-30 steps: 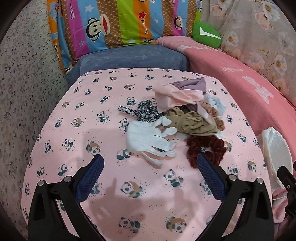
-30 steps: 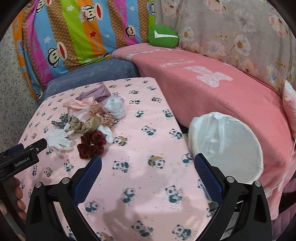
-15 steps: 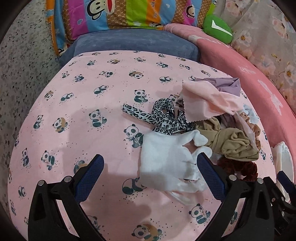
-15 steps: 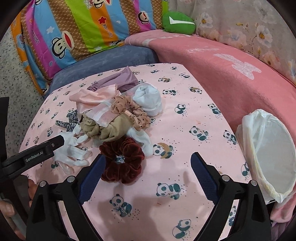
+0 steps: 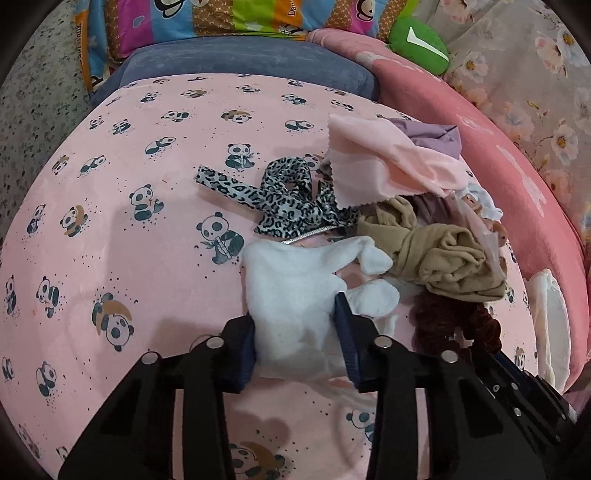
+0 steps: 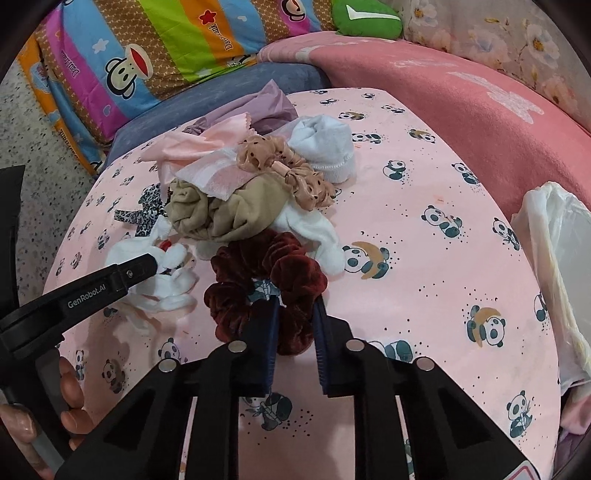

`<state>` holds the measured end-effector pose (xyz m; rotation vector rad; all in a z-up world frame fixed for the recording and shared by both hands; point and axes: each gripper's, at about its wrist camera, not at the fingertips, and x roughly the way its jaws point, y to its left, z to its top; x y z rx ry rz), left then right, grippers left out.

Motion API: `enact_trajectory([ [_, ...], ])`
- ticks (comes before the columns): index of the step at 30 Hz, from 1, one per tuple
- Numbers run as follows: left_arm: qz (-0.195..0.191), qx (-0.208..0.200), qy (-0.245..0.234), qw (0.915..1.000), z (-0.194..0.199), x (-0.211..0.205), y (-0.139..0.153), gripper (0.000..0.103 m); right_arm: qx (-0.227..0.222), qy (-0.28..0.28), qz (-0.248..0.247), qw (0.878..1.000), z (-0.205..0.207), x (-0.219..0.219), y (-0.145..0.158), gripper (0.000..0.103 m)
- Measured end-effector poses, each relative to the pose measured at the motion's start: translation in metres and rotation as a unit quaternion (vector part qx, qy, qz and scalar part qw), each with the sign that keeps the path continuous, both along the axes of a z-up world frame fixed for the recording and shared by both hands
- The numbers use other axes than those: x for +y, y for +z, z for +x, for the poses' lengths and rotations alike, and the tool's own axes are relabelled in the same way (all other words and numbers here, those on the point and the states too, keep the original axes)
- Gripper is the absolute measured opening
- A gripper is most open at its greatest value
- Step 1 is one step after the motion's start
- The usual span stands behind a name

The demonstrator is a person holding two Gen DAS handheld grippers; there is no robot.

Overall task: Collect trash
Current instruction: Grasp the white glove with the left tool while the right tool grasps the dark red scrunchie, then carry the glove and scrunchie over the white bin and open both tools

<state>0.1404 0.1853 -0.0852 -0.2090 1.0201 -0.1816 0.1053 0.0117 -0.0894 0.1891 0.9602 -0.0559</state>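
Pink panda-print cloth (image 5: 122, 229) covers the table; it serves as the reference here. Beyond its far edge: a blue-grey cushion (image 5: 236, 61), then a striped cartoon-monkey pillow (image 6: 147, 55). Along its right side runs a pink blanket (image 6: 461, 96), with a green pillow (image 6: 364, 20) at the back.

White-lined bin (image 6: 561, 266) sits off the cloth's right edge, rim just below table level.

Heap of fabric scraps lies right of the cloth's centre. In it, from the far side toward the near: purple cloth (image 6: 266, 105), pale pink cloth (image 5: 384, 166), white rolled sock (image 6: 325, 147), tan knotted fabric (image 5: 443, 258), peach dotted scrunchie (image 6: 291, 173), leopard-print ribbon (image 5: 280, 199) trailing out on the heap's left side.

White glove (image 5: 295, 295) lies on the heap's near left side, flat on the cloth. Left gripper (image 5: 295, 325) has just been closing; both blue pads press the glove's cuff end from either side, gripping it. Glove fingers stick out past the right pad.

Dark red velvet scrunchie (image 6: 266, 280) lies on the heap's near edge, right of the glove. Right gripper (image 6: 293, 321) has just been closing; jaws narrow, pinching the near loop of the scrunchie.

Person's fingers (image 6: 70, 391) visible on the left gripper's handle, lower left in the right wrist view.
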Motion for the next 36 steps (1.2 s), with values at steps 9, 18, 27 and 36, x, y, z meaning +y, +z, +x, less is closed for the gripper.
enact_trajectory([
  [9,-0.007,-0.017,-0.007,0.9998,-0.04,-0.021,0.026,0.016,-0.042,-0.002,0.01,0.999,-0.038,-0.013,0.037,0.009],
  [18,0.018,-0.063,-0.05,0.9966,-0.064,-0.068,0.07,0.016,-0.103,-0.039,0.019,0.994,-0.078,-0.057,0.092,0.009],
  [27,0.035,-0.107,-0.118,0.9865,-0.084,-0.145,0.108,0.016,-0.154,-0.087,0.016,0.984,-0.109,-0.119,0.132,0.009],
  [36,0.047,-0.13,-0.18,0.9739,-0.089,-0.22,0.12,0.016,-0.168,-0.149,0.01,0.974,-0.129,-0.193,0.14,0.009],
])
